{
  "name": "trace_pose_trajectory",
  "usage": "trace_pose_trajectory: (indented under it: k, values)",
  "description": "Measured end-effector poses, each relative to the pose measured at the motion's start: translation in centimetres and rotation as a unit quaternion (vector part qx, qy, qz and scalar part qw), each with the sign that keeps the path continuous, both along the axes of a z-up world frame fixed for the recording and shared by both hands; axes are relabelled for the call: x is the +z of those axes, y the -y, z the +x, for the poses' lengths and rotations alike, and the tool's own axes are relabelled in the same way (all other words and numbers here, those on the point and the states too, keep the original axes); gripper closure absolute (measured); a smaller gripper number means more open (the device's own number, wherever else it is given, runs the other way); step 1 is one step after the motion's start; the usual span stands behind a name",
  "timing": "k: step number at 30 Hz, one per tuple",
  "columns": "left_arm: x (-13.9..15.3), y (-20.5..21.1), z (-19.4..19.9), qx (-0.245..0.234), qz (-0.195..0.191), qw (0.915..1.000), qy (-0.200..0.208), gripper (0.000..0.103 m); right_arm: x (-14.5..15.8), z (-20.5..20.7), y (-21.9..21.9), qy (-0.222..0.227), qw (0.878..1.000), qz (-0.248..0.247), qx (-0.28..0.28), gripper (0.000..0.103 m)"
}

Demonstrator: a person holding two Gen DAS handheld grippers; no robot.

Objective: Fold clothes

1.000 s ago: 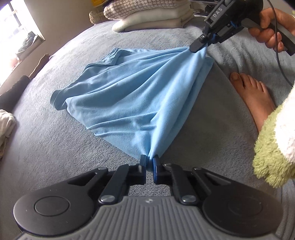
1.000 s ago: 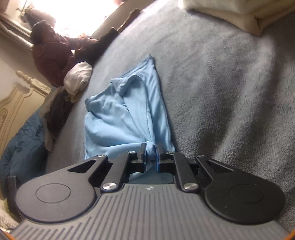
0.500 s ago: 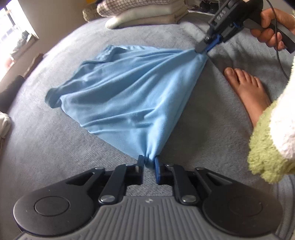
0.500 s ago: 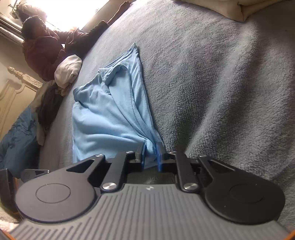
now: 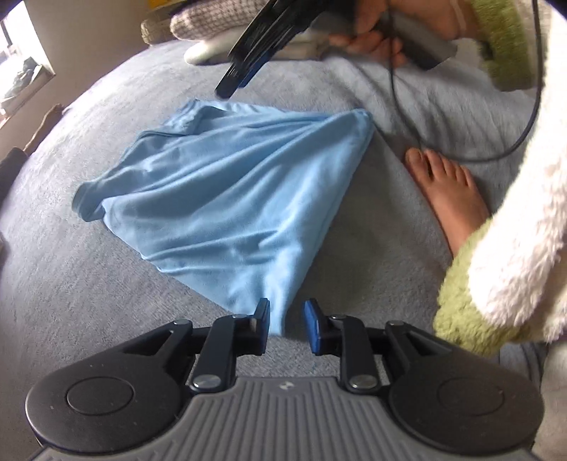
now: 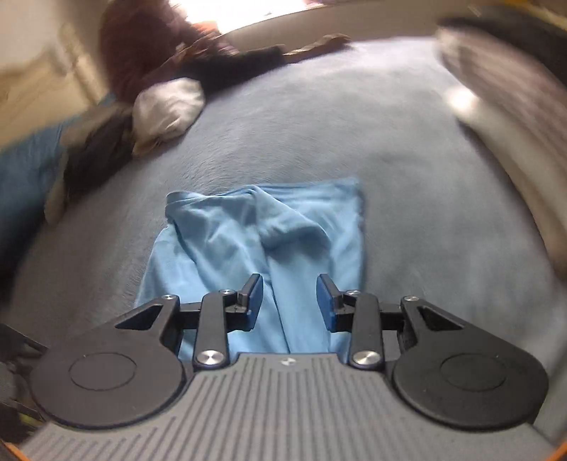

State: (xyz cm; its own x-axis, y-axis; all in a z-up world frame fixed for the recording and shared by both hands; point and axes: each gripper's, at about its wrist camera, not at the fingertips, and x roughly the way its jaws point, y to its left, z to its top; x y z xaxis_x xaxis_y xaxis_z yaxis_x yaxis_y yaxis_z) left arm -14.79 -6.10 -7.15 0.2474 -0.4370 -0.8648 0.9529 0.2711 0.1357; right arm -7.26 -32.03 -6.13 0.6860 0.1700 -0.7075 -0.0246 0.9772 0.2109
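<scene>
- Blue garment (image 5: 226,198) lies rumpled on the grey blanket (image 5: 88,301), spread in a rough triangle with one corner pointing at the left gripper and another toward a bare foot (image 5: 446,191) that rests on the blanket just beside its right edge.
- Left gripper (image 5: 286,321) points steeply down at the near corner of the cloth. Its jaws are opening; the corner sits in the gap between the blue pads, close against the left pad and clear of the right one, so nothing is pinched.
- Right gripper (image 6: 290,301) hangs above the garment, seen in the left wrist view as a dark, blurred shape (image 5: 255,60) over the far edge of the cloth, held by a hand (image 5: 375,39) with a black cable (image 5: 400,113) trailing from the handle.
- Its jaws are opening too, and stand wider than the left pair. In the right wrist view the blue fabric (image 6: 262,244) shows through the gap but lies below on the blanket, not touching either pad.
- From that view the garment is folded lengthwise in soft ridges, with its far edge fairly straight.
- A fluffy white and green sleeve (image 5: 496,262) fills the right side of the left wrist view.
- Folded light-coloured items (image 5: 209,32) are stacked at the far side of the blanket; in the right wrist view a heap of dark and white clothes (image 6: 149,120) lies at the left edge, blurred.
</scene>
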Motion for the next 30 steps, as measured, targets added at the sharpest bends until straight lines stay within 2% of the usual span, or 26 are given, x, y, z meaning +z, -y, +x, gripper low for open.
trace_pose_trajectory:
  k: [3,7,10,11,12,13,15,18,24,30]
  values:
    - [0.3,-0.1,0.9,0.015,-0.022,0.9996,-0.005,0.079,-0.3,2.8,-1.9,0.01,0.995,-0.087,0.047,0.071]
    - [0.0,0.0,2.3,0.037,-0.049,0.9978,-0.023,0.079,-1.2,4.5,-3.9,0.014,0.974,-0.187,0.13,0.071]
    - [-0.6,0.5,3.1,0.04,-0.066,0.9966,-0.03,0.079,-2.5,5.6,-5.1,0.003,0.956,-0.225,0.188,0.073]
    - [-0.8,0.6,3.2,0.038,-0.07,0.9962,-0.035,0.08,-2.9,6.0,-5.1,-0.002,0.954,-0.231,0.192,0.075]
    - [-1.0,0.7,3.3,0.036,-0.071,0.996,-0.04,0.079,-3.2,6.5,-4.8,-0.004,0.955,-0.231,0.187,0.086]
    - [-1.2,0.9,3.4,0.034,-0.073,0.9958,-0.045,0.079,-3.1,6.9,-4.1,-0.003,0.96,-0.22,0.172,0.093]
    - [-1.7,1.0,3.6,0.029,-0.073,0.9955,-0.052,0.079,-2.6,7.6,-1.9,0.005,0.979,-0.167,0.12,0.097]
    - [-2.4,1.0,3.8,0.024,-0.071,0.9951,-0.063,0.079,-1.9,8.2,1.4,0.017,0.995,-0.091,0.046,0.098]
    - [-3.1,0.9,4.6,0.021,-0.076,0.9937,-0.08,0.08,-2.8,8.9,5.1,0.015,0.999,-0.008,-0.028,0.099]
    - [-3.5,0.7,4.9,0.014,-0.079,0.993,-0.087,0.08,-5.0,10.0,6.5,-0.001,0.998,0.017,-0.055,0.099]
